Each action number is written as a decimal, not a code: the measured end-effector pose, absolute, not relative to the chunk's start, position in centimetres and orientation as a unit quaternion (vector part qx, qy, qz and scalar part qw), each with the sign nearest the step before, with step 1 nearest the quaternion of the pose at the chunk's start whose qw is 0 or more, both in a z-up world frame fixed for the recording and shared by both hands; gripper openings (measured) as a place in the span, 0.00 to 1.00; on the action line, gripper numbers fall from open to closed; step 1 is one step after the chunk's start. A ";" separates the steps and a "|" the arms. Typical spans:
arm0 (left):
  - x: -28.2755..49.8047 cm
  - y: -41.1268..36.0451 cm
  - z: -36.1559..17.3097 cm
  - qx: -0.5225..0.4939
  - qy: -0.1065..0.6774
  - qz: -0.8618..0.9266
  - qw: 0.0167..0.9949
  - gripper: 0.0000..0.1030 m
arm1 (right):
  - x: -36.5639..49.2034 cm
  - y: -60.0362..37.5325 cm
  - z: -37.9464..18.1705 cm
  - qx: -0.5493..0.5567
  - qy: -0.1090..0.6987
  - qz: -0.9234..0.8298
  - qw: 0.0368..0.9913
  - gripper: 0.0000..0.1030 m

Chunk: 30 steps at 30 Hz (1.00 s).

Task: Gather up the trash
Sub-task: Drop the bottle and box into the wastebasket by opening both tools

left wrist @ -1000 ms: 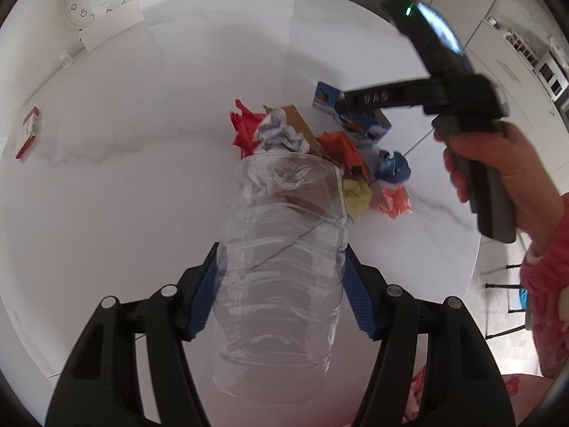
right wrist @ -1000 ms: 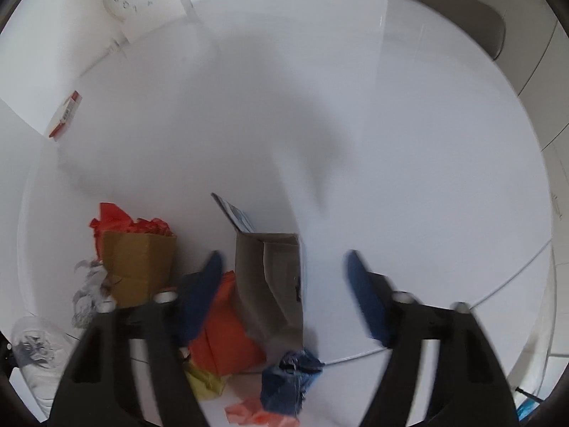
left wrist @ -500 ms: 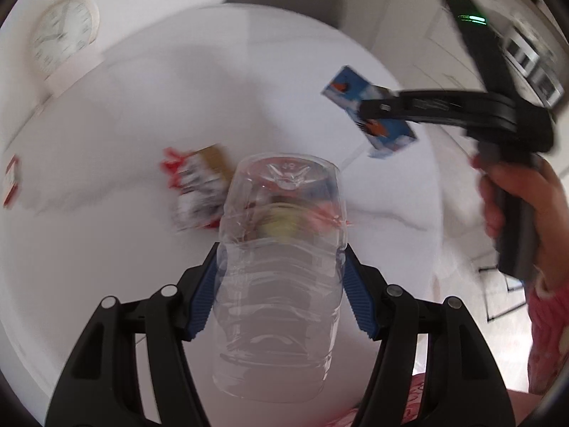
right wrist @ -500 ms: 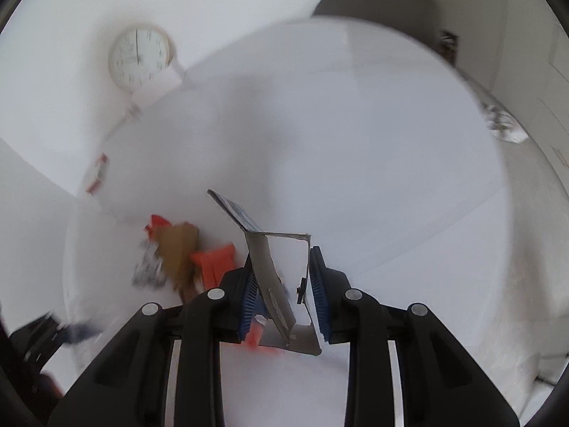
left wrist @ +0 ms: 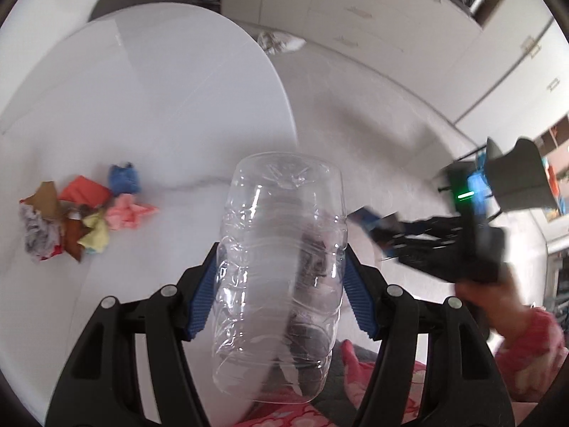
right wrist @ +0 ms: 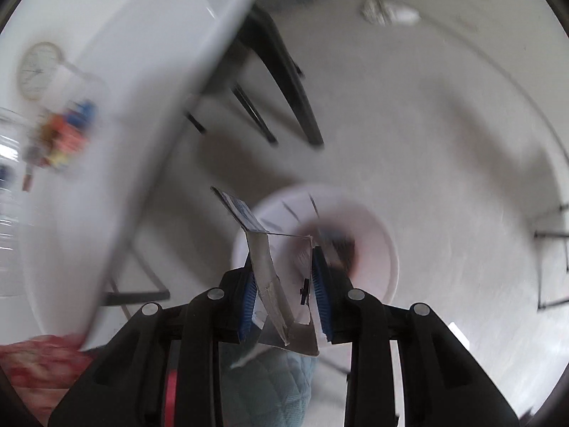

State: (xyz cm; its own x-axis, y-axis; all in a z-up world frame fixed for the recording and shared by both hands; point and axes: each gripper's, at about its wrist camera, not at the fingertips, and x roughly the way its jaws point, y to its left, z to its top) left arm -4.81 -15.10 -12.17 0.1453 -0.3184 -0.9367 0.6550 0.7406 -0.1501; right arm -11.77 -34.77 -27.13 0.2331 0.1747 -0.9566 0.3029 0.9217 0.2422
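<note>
My left gripper (left wrist: 281, 284) is shut on a clear plastic bottle (left wrist: 281, 267), held base-forward over the edge of the white round table (left wrist: 142, 106). A pile of crumpled paper scraps (left wrist: 81, 213) lies on the table to the left. My right gripper (right wrist: 284, 284) is shut on a flattened carton (right wrist: 277, 270) with a blue printed face, held above a white trash bin (right wrist: 377, 249) on the floor. The right gripper also shows in the left wrist view (left wrist: 387, 238), blurred, off the table's right side.
A dark chair (right wrist: 277, 71) stands by the table. A crumpled plastic bag (left wrist: 277, 41) lies on the floor by the cabinets (left wrist: 391, 17). A clock (right wrist: 37, 69) lies on the far table.
The right gripper closed on the carton, lifted it off the table and swung right to above the bin. The left gripper turned right with the bottle, so the scrap pile now lies at the left.
</note>
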 end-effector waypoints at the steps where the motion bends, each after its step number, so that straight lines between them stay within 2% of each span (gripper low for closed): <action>1: -5.1 -15.8 -12.4 0.157 0.568 -0.328 0.738 0.61 | -11.5 -34.4 -28.9 0.195 0.627 -0.043 0.753 0.30; 4: -6.1 -17.2 -12.9 0.187 0.566 -0.328 0.733 0.61 | -11.7 -34.9 -34.2 0.203 0.656 -0.053 0.725 0.30; 5: -6.5 -17.6 -13.0 0.197 0.564 -0.328 0.732 0.61 | -11.7 -35.1 -35.5 0.207 0.663 -0.058 0.717 0.34; 6: -6.6 -18.0 -13.0 0.202 0.563 -0.329 0.731 0.61 | -12.0 -35.4 -36.8 0.214 0.670 -0.062 0.708 0.48; 8: -7.4 -18.9 -13.4 0.212 0.565 -0.331 0.725 0.61 | -12.6 -35.7 -38.9 0.237 0.683 -0.067 0.687 0.67; 10: -7.8 -19.6 -13.7 0.216 0.571 -0.334 0.718 0.61 | -13.2 -35.9 -39.1 0.242 0.684 -0.072 0.684 0.68; 14: -8.9 -21.0 -15.3 0.224 0.578 -0.342 0.706 0.61 | -14.7 -37.3 -35.7 0.250 0.654 -0.080 0.710 0.82; 20: -9.9 -23.7 -17.5 0.227 0.593 -0.359 0.684 0.61 | -17.9 -41.0 -28.8 0.253 0.594 -0.119 0.754 0.91; 24: -10.4 -25.7 -19.5 0.235 0.604 -0.374 0.663 0.61 | -19.7 -43.0 -25.3 0.254 0.564 -0.139 0.773 0.93; 27: -10.6 -26.4 -20.0 0.237 0.607 -0.375 0.660 0.77 | -20.5 -43.8 -23.6 0.253 0.554 -0.149 0.779 0.93; 30: -10.6 -26.6 -19.7 0.229 0.604 -0.375 0.665 0.79 | -20.7 -43.8 -22.8 0.253 0.545 -0.148 0.785 0.94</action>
